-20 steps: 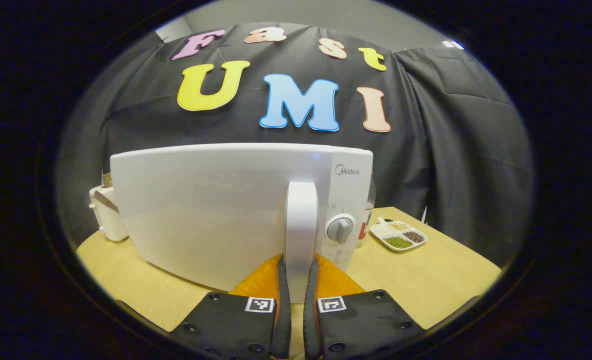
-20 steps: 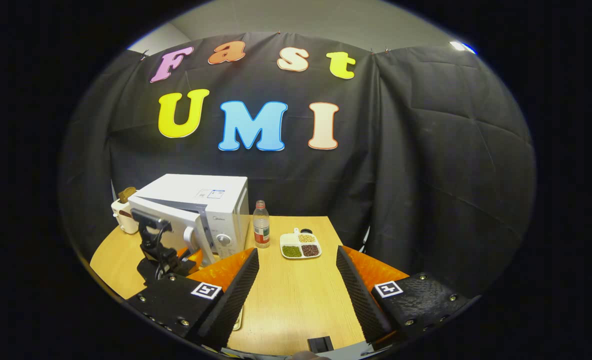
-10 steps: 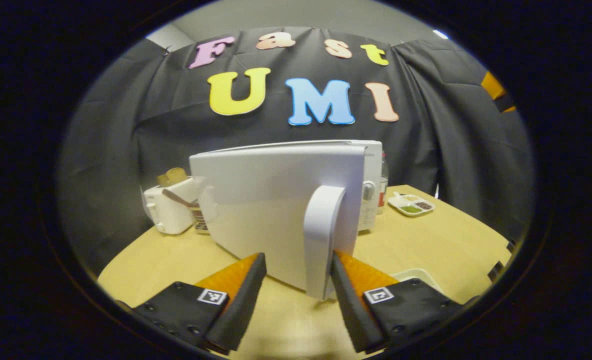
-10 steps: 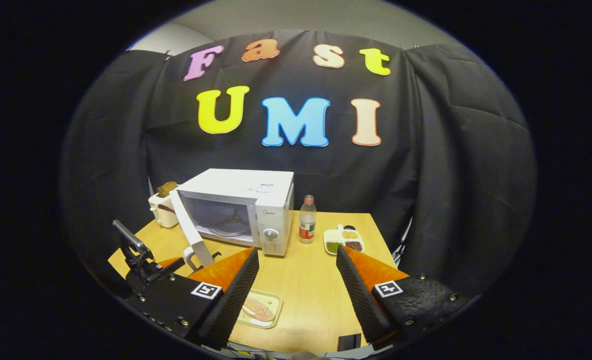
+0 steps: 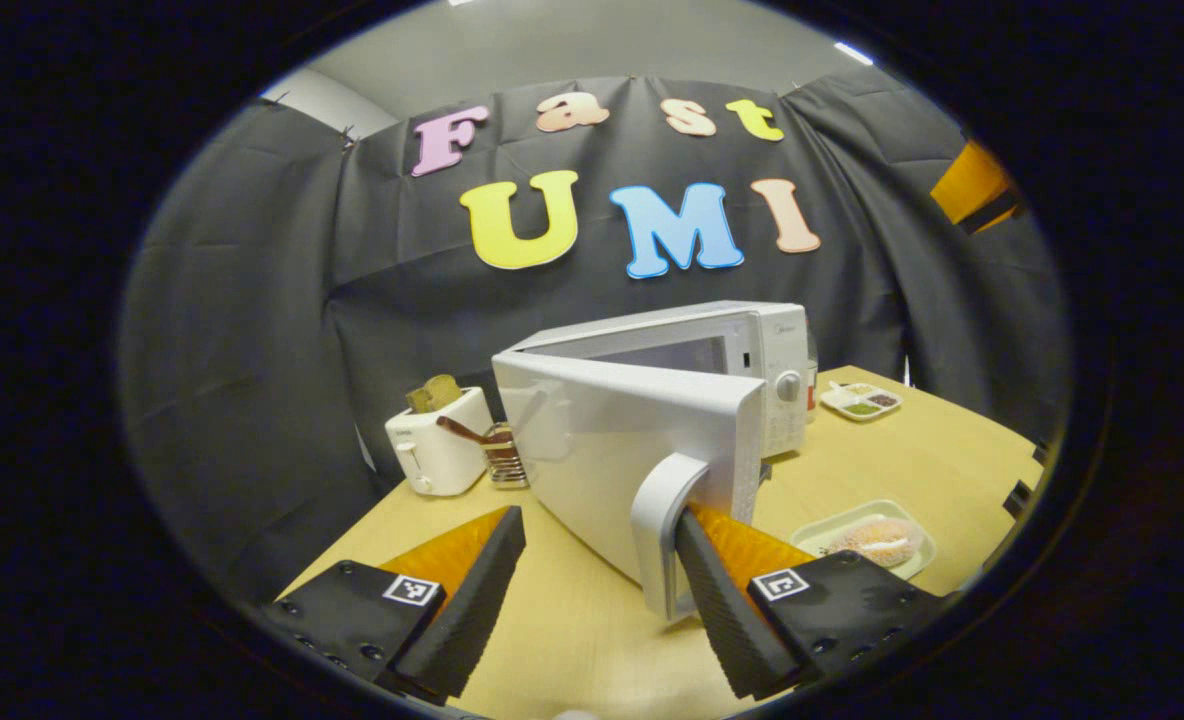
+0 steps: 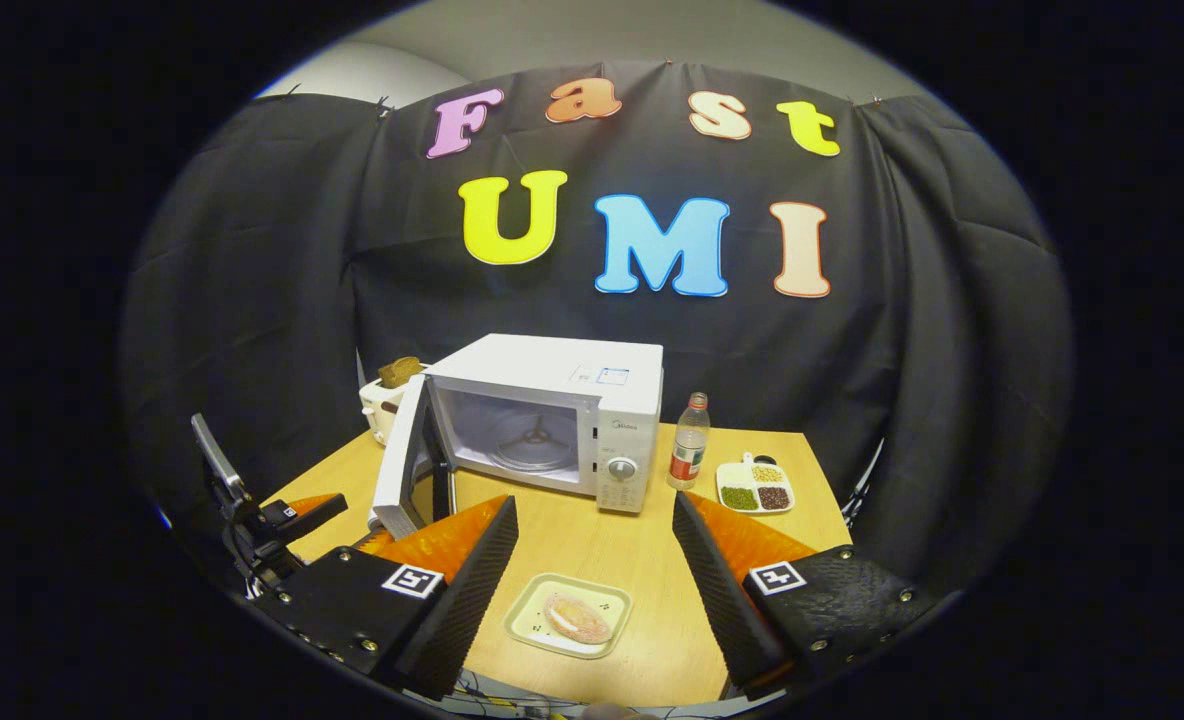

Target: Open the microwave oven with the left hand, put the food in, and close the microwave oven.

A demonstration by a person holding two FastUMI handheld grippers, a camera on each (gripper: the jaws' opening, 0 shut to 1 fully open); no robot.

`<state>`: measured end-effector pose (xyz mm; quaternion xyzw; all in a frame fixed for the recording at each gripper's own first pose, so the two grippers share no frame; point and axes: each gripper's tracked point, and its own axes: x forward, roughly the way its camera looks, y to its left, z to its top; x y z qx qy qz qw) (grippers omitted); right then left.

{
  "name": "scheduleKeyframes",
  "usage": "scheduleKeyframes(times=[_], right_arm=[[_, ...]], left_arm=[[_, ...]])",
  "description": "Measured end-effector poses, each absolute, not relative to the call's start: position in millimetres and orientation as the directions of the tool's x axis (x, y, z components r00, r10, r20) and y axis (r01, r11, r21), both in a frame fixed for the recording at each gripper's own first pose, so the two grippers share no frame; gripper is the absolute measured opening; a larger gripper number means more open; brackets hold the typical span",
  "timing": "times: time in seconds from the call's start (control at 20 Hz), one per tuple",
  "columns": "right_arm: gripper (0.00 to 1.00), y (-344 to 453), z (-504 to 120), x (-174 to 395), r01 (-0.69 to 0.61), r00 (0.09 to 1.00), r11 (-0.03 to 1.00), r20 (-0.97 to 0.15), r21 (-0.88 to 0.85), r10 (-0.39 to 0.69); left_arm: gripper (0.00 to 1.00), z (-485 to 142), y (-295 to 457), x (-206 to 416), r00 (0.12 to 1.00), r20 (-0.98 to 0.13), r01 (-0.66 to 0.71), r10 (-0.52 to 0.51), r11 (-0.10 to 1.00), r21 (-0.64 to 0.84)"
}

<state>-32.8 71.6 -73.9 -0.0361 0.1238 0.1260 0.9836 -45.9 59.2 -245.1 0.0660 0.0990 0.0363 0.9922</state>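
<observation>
In the left gripper view my left gripper (image 5: 592, 590) sits at the bottom of the frame with its fingers spread wide; the left finger (image 5: 462, 590) stands clear of everything, while the right finger (image 5: 722, 590) lies just beside the door handle (image 5: 664, 545), touching it or nearly so, I cannot tell which. The door (image 5: 632, 450) fills the middle of that frame, swung well out from the microwave (image 5: 752, 345), whose dial panel shows right of centre. At lower right the tray (image 5: 812, 535) holding the food (image 5: 877, 542) lies on the table (image 5: 572, 630). In the right gripper view the left gripper shows at lower left, beside the door (image 6: 397, 470), which stands edge-on, and the cavity (image 6: 522, 440) with its turntable is open to me in the middle. At bottom centre the tray (image 6: 527, 615) and the food (image 6: 576, 617) lie between the wide-spread fingers of my right gripper (image 6: 592, 590), which holds nothing and stands above the near table edge. I judge the opening step about finished: the door looks far enough out to pass the tray. The next move, as I see it, calls for lowering my right gripper onto the tray's near rim, pinching it level, then carrying it forward and left into the cavity while keeping clear of the door edge.
</observation>
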Motion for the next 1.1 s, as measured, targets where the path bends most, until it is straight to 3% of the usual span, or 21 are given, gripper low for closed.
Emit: scheduleKeyframes(times=[0.2, 0.25, 0.35, 0.4, 0.45, 0.5, 0.6, 1.1], right_arm=[[0.95, 94.5, -76.3, -36.1, -0.297, 0.927, 0.954, -0.25, -0.033, 0.28], [0.95, 97.4, -76.4, -36.3, -0.303, 0.926, 0.952, -0.247, -0.037, 0.285], [0.95, 104.0, -80.5, -34.9, -0.316, 0.921, 0.948, -0.247, -0.027, 0.3], [0.95, 107.2, -84.7, -33.8, -0.321, 0.919, 0.947, -0.249, -0.02, 0.306], [0.95, 110.7, -87.1, -32.1, -0.325, 0.917, 0.946, -0.253, -0.019, 0.31], [0.95, 114.1, -91.2, -31.6, -0.33, 0.913, 0.944, -0.26, -0.013, 0.315], [0.95, 120.9, -92.6, -27.3, -0.339, 0.908, 0.941, -0.261, -0.002, 0.327], [0.95, 113.4, -150.4, -21.1, -0.382, 0.894, 0.91, -0.312, -0.16, 0.32]], left_arm=[[0.95, -248.5, 98.3, -69.1, 0.966, -0.211, -0.117, 0.147, 0.982, 0.147], [1.0, -247.7, 109.1, -74.5, 0.964, -0.213, -0.131, 0.159, 0.981, 0.141], [1.0, -249.3, 129.1, -84.4, 0.957, -0.221, -0.164, 0.19, 0.978, 0.131], [0.95, -251.4, 139.5, -89.6, 0.952, -0.225, -0.183, 0.208, 0.975, 0.13], [1.0, -251.0, 147.2, -94.0, 0.949, -0.224, -0.194, 0.221, 0.972, 0.134], [0.95, -248.5, 154.5, -97.8, 0.947, -0.219, -0.207, 0.234, 0.968, 0.141], [0.98, -243.4, 168.9, -104.9, 0.942, -0.214, -0.233, 0.257, 0.963, 0.133], [0.98, -149.6, 168.1, -124.9, 0.963, -0.09, -0.247, 0.254, 0.965, 0.086]])
